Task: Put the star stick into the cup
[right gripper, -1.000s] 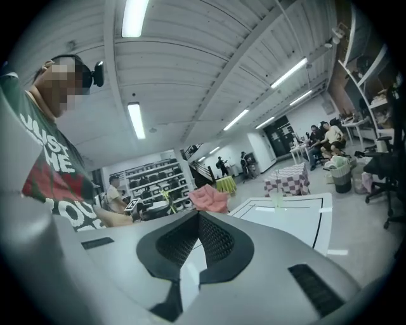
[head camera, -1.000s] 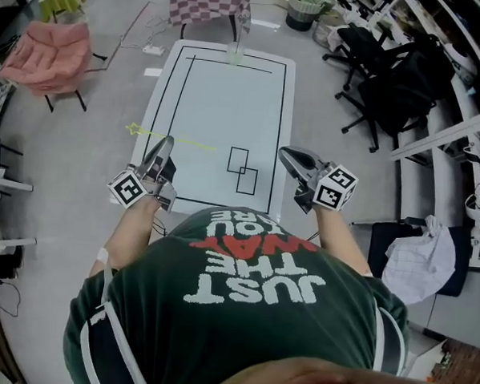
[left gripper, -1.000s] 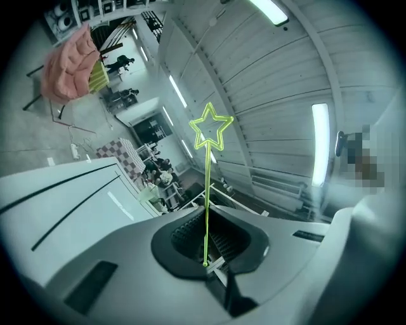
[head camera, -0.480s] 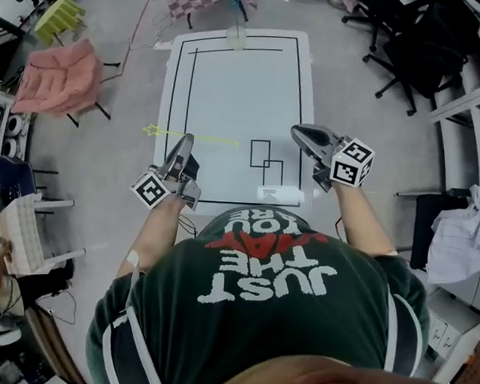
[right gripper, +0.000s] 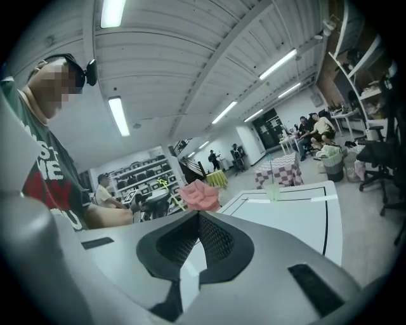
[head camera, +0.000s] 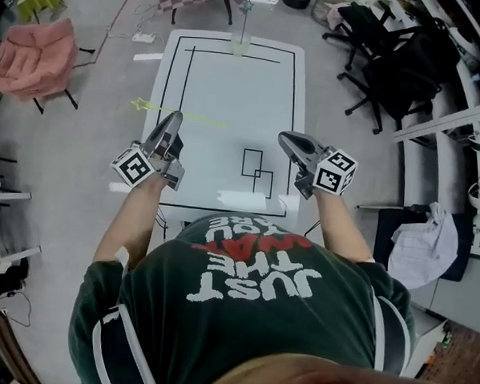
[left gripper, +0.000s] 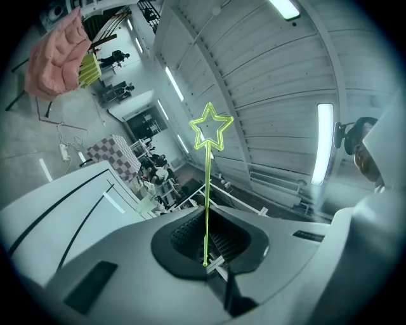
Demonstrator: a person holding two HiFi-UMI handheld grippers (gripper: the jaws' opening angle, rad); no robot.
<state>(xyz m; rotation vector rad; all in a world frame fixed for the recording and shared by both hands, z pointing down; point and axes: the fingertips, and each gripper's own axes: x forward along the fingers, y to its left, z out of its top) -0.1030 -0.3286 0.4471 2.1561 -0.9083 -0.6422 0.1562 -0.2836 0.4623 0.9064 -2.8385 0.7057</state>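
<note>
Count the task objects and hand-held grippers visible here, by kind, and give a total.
star stick: 1
cup: 1
hand-held gripper: 2, the left hand-held gripper shut on the star stick and the right hand-held gripper with nothing in it
Total: 4

A: How many sticks and cups?
B: 1 star stick [head camera: 184, 116] and 1 cup [head camera: 240, 44], on 1 worktop [head camera: 230, 82].
A: Grippers?
B: 2: the left gripper [head camera: 175, 120] and the right gripper [head camera: 285, 138].
A: Marks by the worktop's near edge?
B: 2 black square outlines [head camera: 252, 162], overlapping.
</note>
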